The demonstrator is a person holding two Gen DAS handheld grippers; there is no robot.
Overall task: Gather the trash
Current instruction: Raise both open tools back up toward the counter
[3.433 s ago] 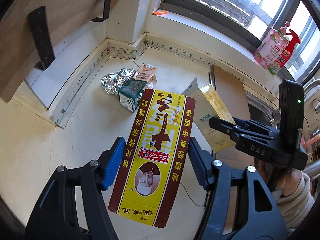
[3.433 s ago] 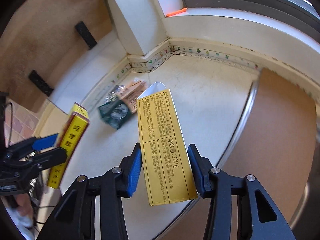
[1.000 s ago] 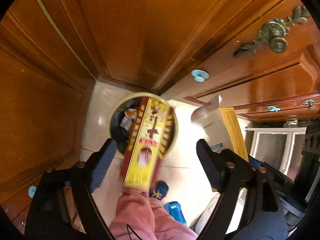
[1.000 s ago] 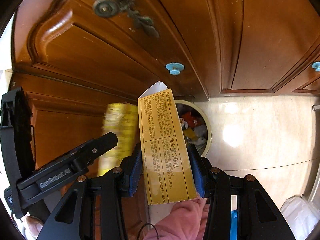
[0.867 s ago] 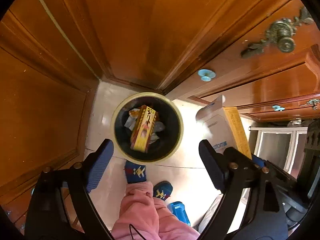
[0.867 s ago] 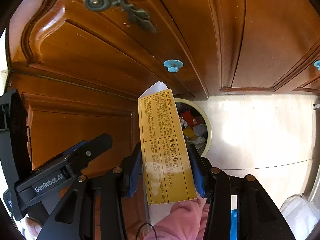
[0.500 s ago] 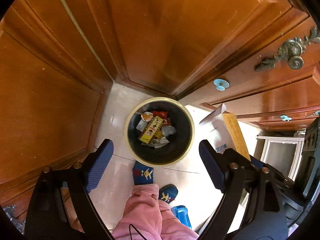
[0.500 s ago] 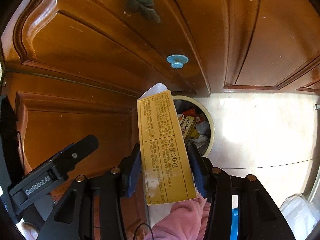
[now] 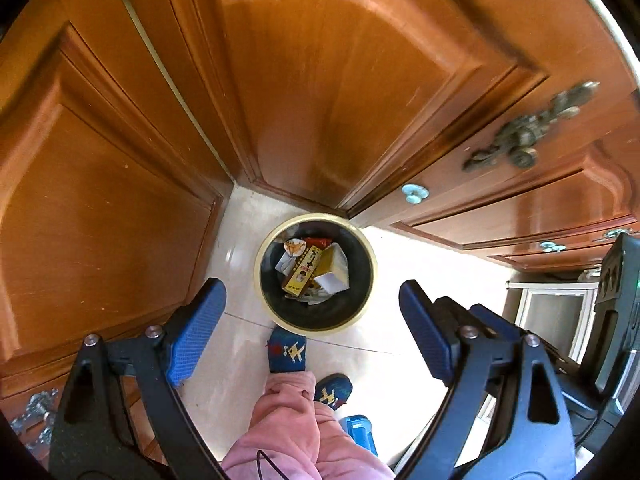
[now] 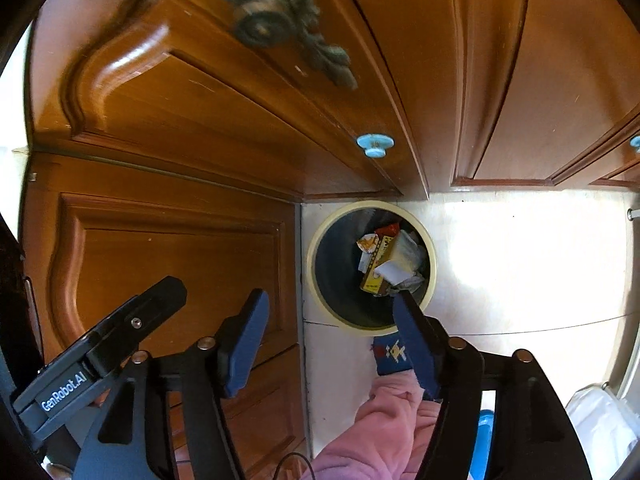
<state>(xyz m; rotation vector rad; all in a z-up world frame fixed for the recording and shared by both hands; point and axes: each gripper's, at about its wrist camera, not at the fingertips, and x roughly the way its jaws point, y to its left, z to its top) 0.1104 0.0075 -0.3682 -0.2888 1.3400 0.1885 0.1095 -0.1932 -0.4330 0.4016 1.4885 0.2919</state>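
Yellow and pale cartons lie in the round bin at frame centre, long axes running lower left to upper right. The left gripper stands wide and empty directly above; the right gripper, jaws opening with nothing between them, sits left of the bin.

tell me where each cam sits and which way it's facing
Left wrist: on the left gripper, looking steeply down at the bin on the floor by wooden cabinets; shows its own open fingers, a pink trouser leg, slippers and the right gripper's body at right.
Right wrist: on the right gripper, also facing down at the bin; its jaws are opening with nothing between them; the left gripper shows at left.
Both share the bin, the boxes in it, the cabinets and the leg.
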